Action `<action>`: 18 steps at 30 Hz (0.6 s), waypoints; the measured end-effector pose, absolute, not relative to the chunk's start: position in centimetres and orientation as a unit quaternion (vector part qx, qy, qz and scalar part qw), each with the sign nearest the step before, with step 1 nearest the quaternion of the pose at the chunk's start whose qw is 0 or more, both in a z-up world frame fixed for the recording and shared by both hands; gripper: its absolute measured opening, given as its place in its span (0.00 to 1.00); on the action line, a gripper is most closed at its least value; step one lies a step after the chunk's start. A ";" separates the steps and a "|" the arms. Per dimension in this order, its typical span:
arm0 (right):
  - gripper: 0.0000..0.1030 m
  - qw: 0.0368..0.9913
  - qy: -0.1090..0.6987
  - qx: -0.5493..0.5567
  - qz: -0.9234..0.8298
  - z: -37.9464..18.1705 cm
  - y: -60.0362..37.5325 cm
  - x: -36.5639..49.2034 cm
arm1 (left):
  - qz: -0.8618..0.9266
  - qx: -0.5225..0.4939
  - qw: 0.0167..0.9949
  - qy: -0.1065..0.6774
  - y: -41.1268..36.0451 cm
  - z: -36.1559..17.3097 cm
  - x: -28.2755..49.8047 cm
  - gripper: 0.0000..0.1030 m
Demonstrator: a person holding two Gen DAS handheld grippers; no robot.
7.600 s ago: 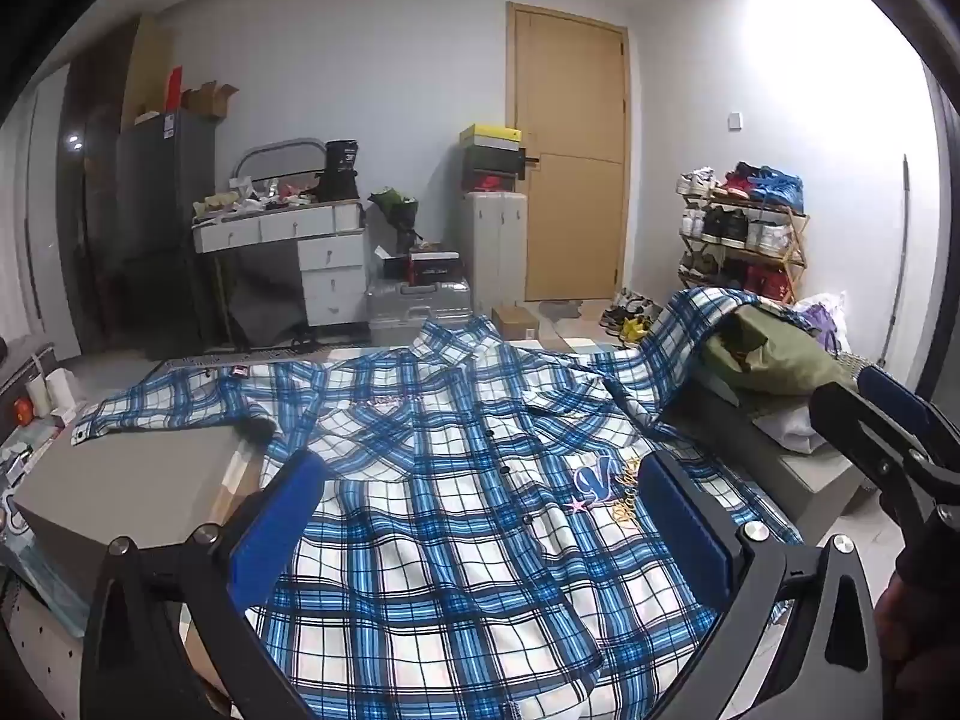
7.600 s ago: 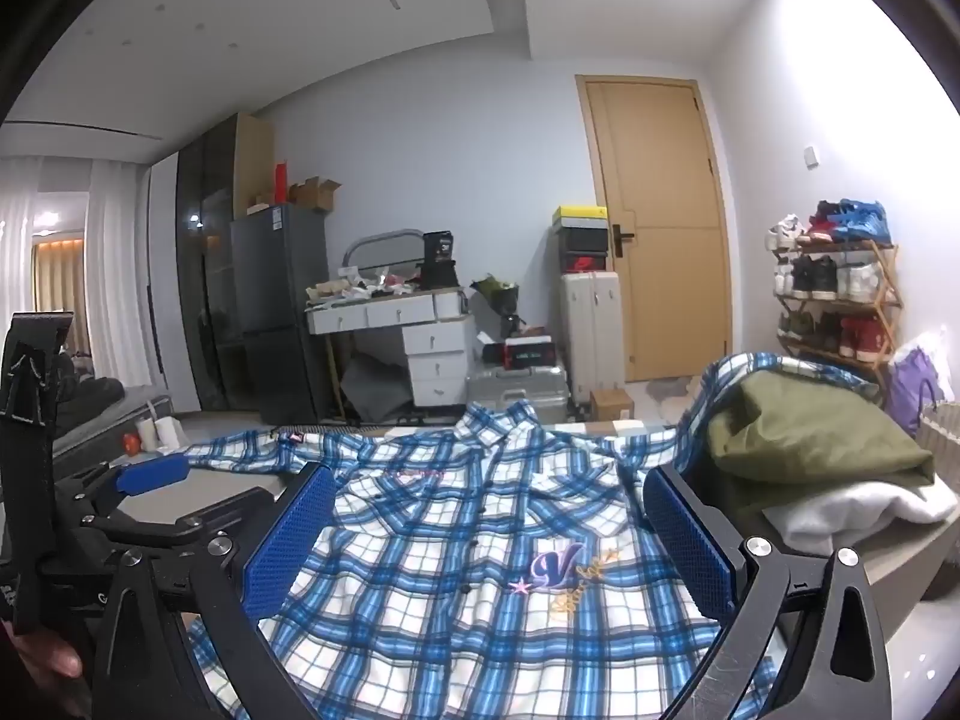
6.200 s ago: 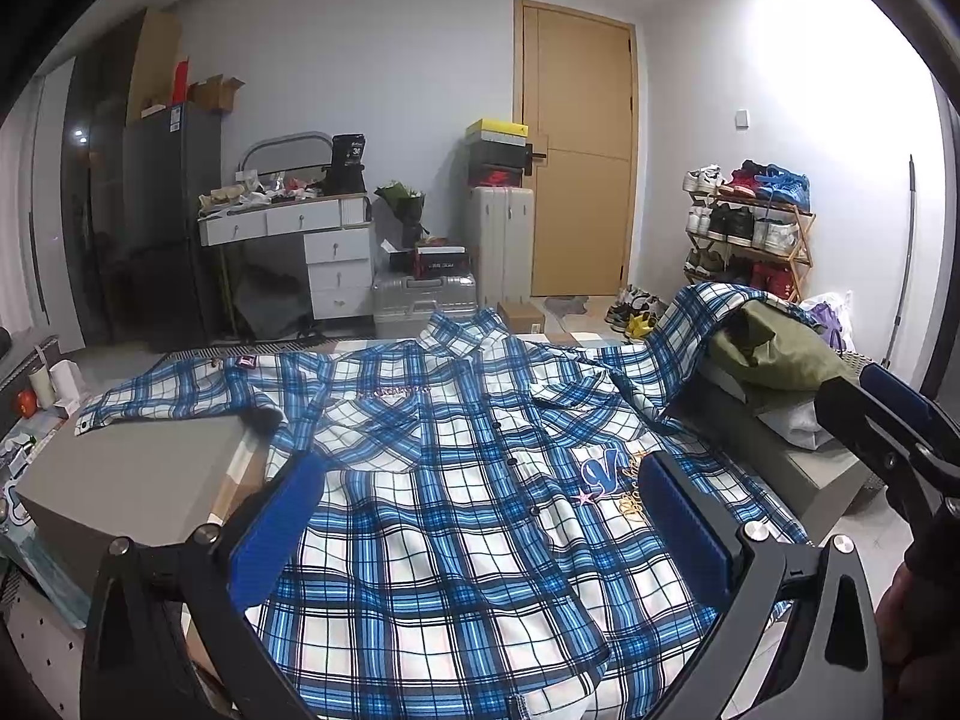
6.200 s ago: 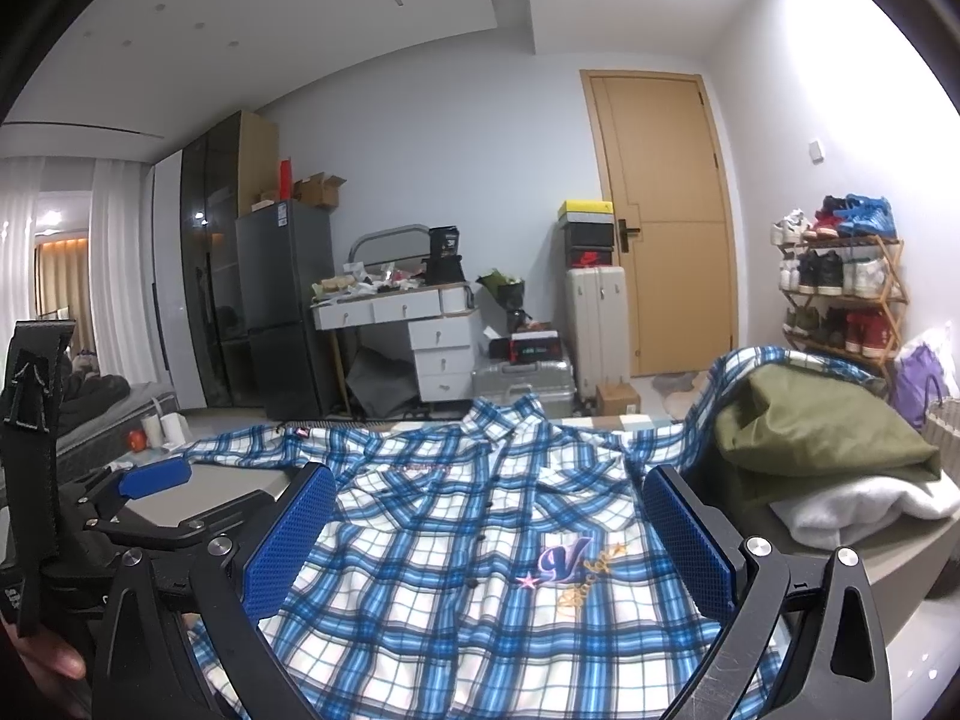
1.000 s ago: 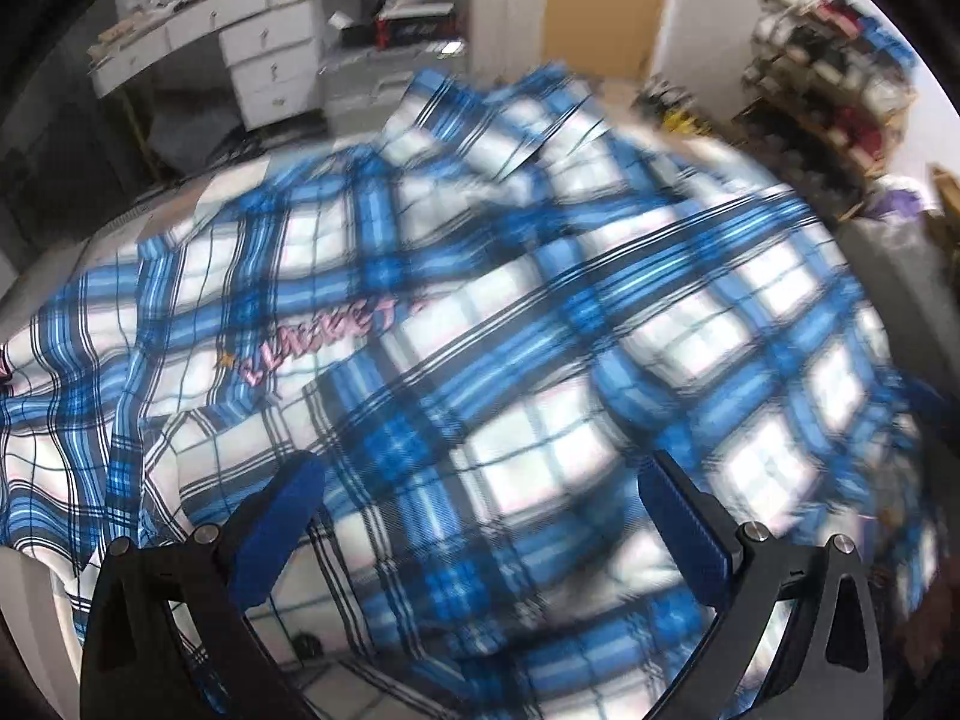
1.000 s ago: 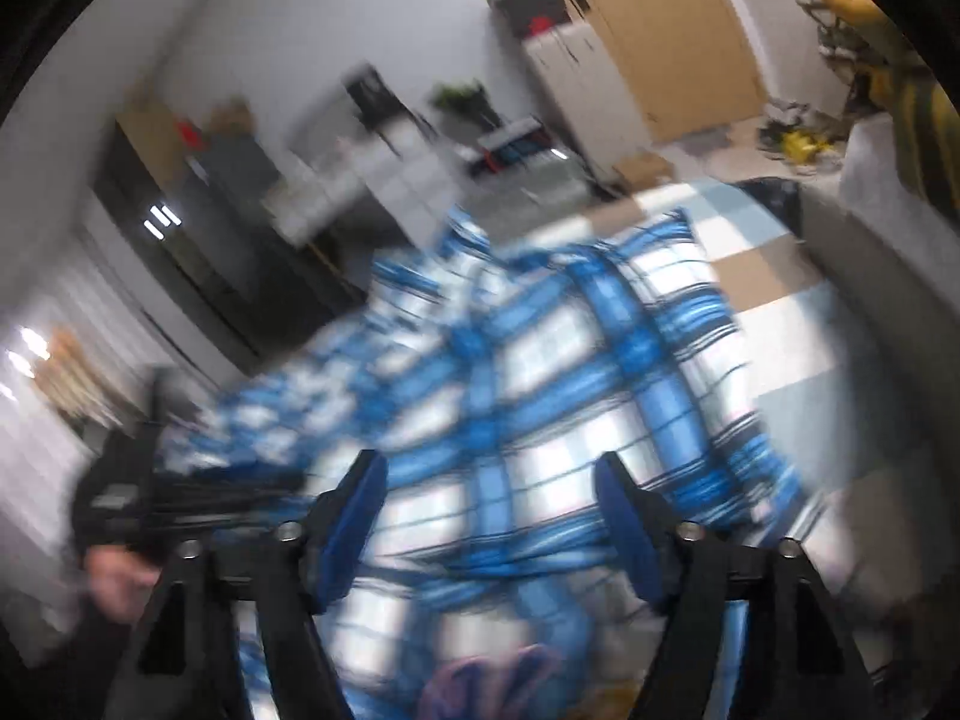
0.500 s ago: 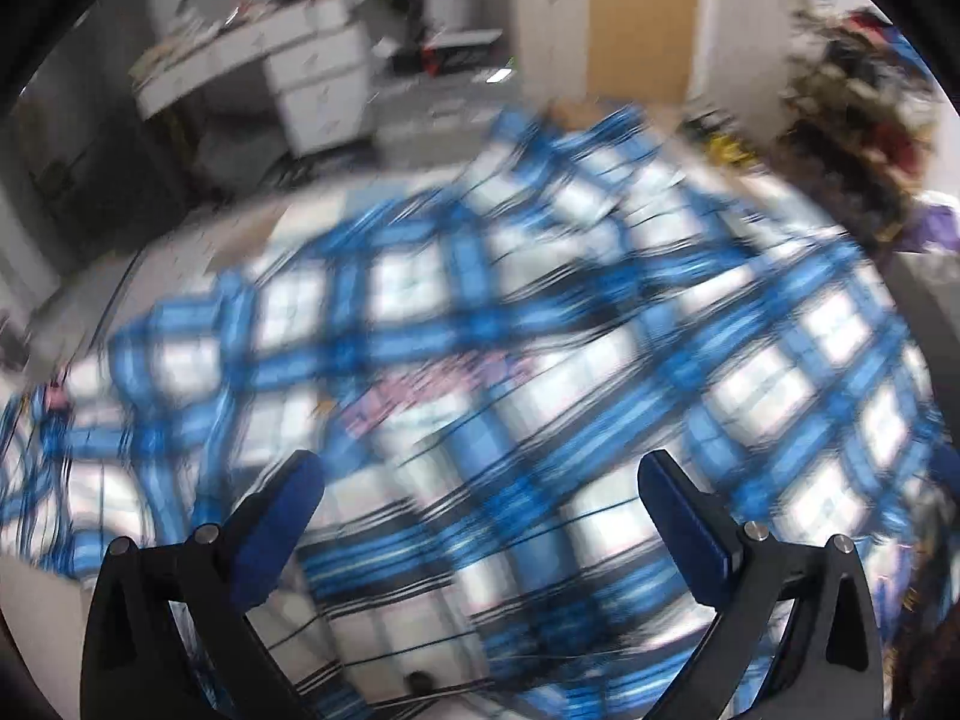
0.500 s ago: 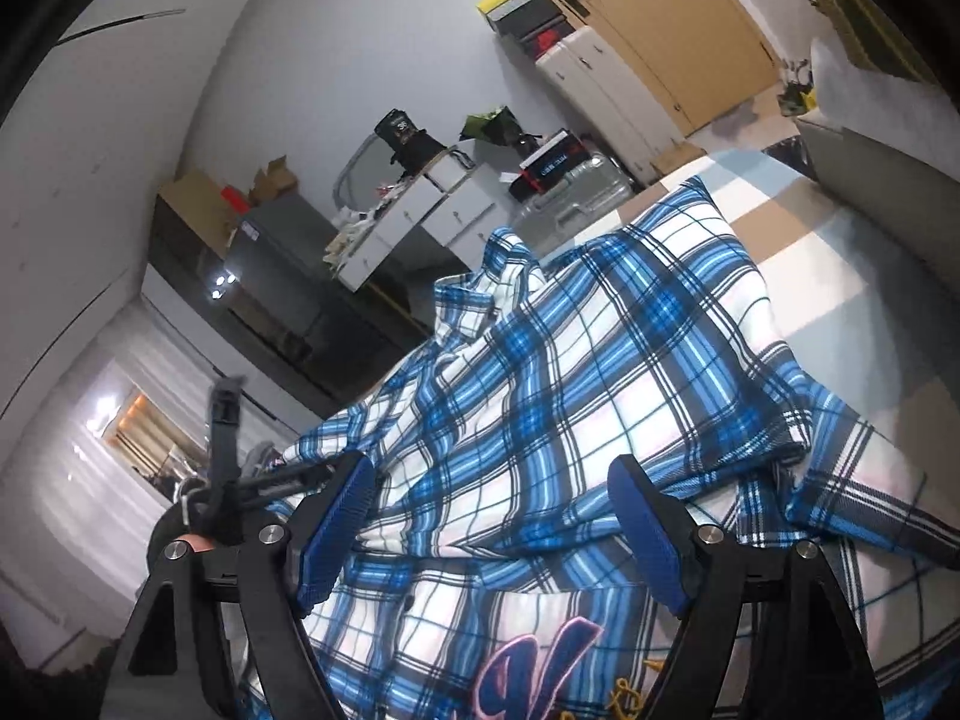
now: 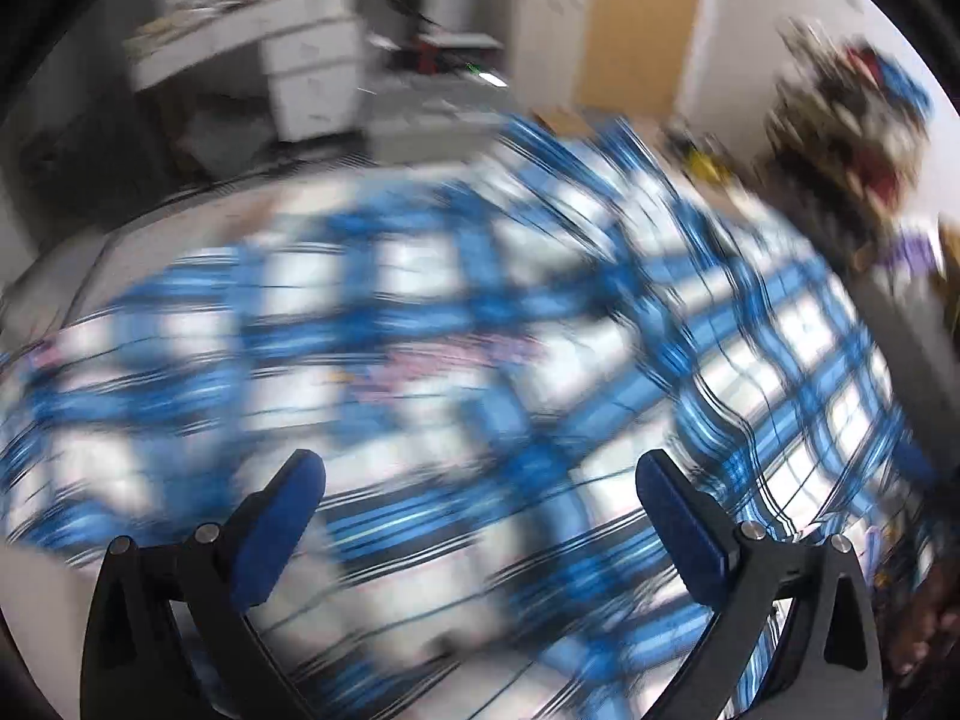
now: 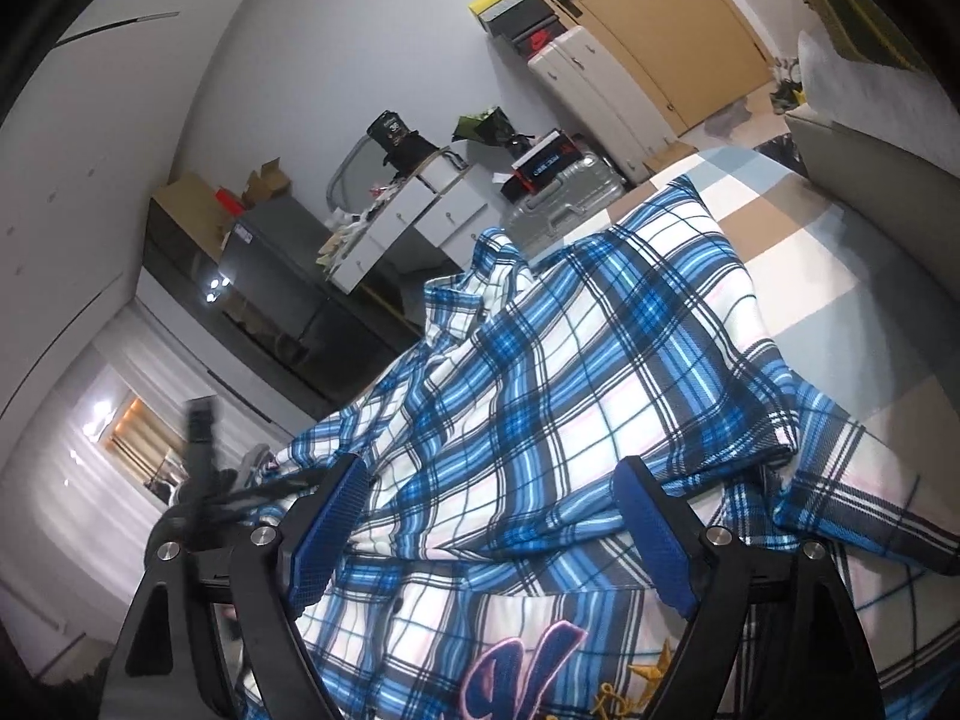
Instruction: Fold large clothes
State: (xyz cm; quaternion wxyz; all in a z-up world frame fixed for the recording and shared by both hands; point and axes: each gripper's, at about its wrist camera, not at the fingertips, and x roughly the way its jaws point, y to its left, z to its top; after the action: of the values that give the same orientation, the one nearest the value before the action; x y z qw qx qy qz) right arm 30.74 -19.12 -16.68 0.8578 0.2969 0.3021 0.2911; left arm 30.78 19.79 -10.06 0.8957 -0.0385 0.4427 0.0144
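Blue plaid shirt (image 10: 576, 384) lies on the patchwork-covered bed (image 10: 840, 276), front up, embroidered letter toward the near hem. Its right sleeve side is folded in across the chest, the cuff edge lying just past the middle.

Right gripper (image 10: 489, 525): jaws spread wide, having just been opening; cloth lies beneath and ahead of them, but no pad presses on it. Reads as a release after laying that sleeve over.

Left gripper (image 9: 480, 516): jaws also spread wide, nothing pinched, poised over the shirt; view heavily smeared, so the cloth detail under it is unclear.

Step in hand, by my judgement: first side fold done, other side not yet. Next move probably calls for a pinch on the opposite sleeve or shoulder edge, then carrying it flat across to match, without dragging the laid fold.
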 end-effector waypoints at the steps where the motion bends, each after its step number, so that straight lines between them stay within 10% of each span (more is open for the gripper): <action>1: 0.83 0.858 0.302 0.299 0.289 -16.7 -19.2 30.8 | 0.037 -0.052 0.902 0.426 21.7 -8.9 29.2 0.98; 18: 0.85 0.879 0.310 0.257 0.254 -16.4 -18.3 30.7 | 0.315 -0.353 0.817 0.330 52.0 -12.6 15.4 0.98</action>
State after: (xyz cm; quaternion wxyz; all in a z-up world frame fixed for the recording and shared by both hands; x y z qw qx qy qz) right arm 30.69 -18.30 -16.44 0.8793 0.2570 0.3101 0.2543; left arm 15.39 52.04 -12.62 0.8170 -0.3527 0.3298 0.3152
